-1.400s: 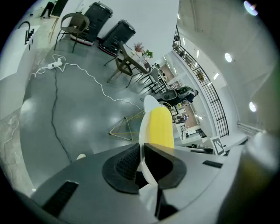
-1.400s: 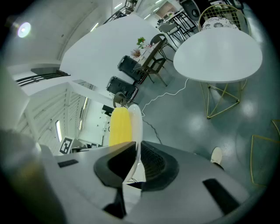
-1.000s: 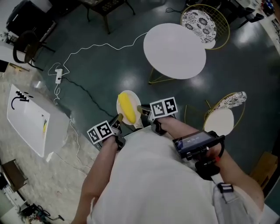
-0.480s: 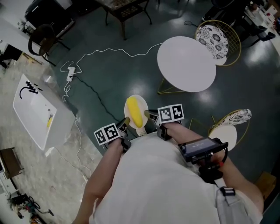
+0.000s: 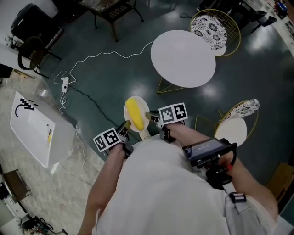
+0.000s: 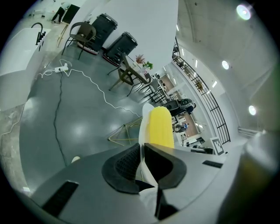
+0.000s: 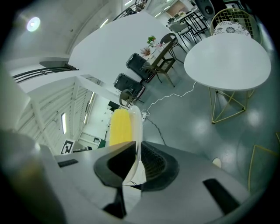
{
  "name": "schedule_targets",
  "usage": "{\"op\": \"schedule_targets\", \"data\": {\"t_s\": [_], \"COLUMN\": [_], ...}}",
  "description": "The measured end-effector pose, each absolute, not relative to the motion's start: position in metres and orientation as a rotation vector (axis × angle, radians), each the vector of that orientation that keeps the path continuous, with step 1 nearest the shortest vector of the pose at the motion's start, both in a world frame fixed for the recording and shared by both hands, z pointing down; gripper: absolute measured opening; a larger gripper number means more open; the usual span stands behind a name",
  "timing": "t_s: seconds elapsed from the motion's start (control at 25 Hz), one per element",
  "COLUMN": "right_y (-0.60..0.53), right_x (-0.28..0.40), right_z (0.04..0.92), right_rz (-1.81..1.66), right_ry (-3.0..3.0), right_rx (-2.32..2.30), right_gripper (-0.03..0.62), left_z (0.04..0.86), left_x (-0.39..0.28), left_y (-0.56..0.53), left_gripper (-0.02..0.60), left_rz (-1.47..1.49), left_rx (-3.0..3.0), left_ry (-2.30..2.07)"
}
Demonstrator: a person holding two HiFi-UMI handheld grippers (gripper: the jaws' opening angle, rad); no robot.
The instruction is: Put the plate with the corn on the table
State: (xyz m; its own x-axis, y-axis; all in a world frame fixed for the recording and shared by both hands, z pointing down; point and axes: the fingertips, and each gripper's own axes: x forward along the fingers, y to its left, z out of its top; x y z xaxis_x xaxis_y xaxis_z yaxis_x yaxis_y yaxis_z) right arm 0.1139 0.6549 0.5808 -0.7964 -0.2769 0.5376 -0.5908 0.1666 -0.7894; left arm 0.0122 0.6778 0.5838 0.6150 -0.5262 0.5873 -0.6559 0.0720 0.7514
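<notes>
A white plate with a yellow corn cob on it is held in the air over the dark floor, in front of the person's body. My left gripper is shut on the plate's near-left rim, and my right gripper is shut on its right rim. The left gripper view has the plate edge-on between the jaws with the corn beside it. The right gripper view also has the plate clamped edge-on, next to the corn. The round white table stands ahead to the right, apart from the plate.
Two gold wire chairs flank the table, one behind it and one at the right. A white cable and power strip lie on the floor. A white sink counter stands at the left. Dark chairs and a small table lie farther back.
The view swings between frames as the person moves; the plate stays gripped by both grippers in front of the body, and the round table sits a little nearer than half a second ago.
</notes>
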Motion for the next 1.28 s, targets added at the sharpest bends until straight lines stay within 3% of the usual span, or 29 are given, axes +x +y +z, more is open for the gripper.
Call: {"op": "schedule_targets", "data": {"t_s": [1.28], "right_y": [0.635], "right_x": [0.109], "right_z": [0.569], "right_rz": [1.654], "right_ry": [-2.163], "right_rx": [0.912], "right_gripper": [0.044], "left_z": [0.575], "left_x": [0.006], "left_y": [0.654], "left_gripper": [0.035], "left_rz": [0.122], "left_rx": [1.616], "left_ry": [-0.970]}}
